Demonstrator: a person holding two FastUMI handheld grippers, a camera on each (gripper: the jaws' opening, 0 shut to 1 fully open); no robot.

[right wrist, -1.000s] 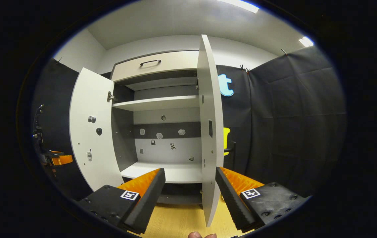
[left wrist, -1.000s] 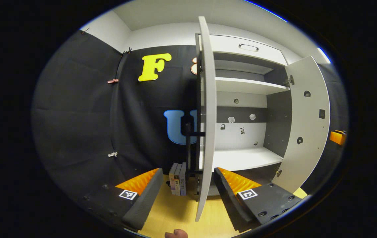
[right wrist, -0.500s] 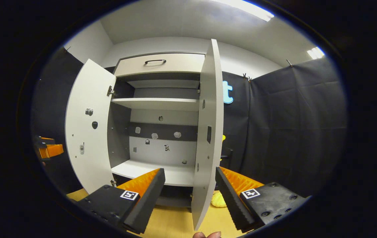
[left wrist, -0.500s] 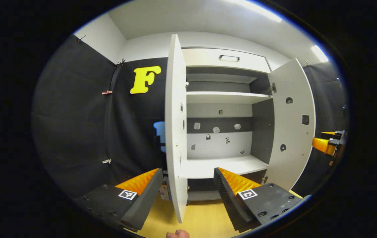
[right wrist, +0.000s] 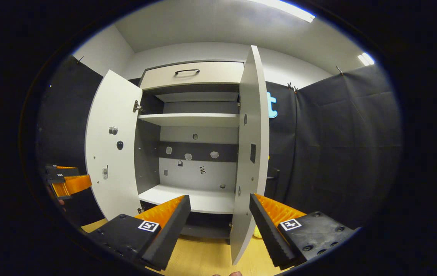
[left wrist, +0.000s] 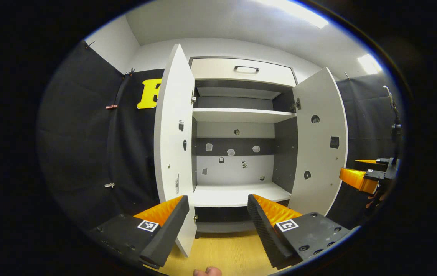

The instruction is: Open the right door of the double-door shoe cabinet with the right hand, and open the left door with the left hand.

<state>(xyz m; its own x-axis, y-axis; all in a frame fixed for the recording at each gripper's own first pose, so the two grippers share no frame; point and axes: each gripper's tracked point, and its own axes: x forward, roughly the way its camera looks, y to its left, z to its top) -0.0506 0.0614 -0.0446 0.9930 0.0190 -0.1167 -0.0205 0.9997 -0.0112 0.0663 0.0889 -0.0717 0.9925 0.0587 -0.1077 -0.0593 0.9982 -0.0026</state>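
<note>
Shoe cabinet [left wrist: 237,153] dead ahead in both views, both doors swung out. Left door [left wrist: 174,145] stands wide, inner face w/ small hardware bits showing; right door [left wrist: 320,142] likewise wide in left gripper view. In right gripper view the right door [right wrist: 253,153] is seen nearly edge-on, its lower edge sitting between that gripper's fingers but touching neither. Interior: upper shelf [left wrist: 241,115] and lower shelf [left wrist: 237,193], both bare, small stickers/holes on back panel [left wrist: 233,149]. Drawer w/ dark handle [left wrist: 246,68] on top, closed. Left gripper [left wrist: 218,220] spread wide, pinching nothing; left door's bottom corner just beside its left finger, contact can't tell. Right gripper [right wrist: 220,220] spread too, nothing pinched. Right gripper also seen far right in left gripper view [left wrist: 364,178], off the right door; left gripper seen far left in right gripper view [right wrist: 66,180], apart from left door. Wood floor [left wrist: 226,253] below, black cloth wall [left wrist: 88,145] either side.
</note>
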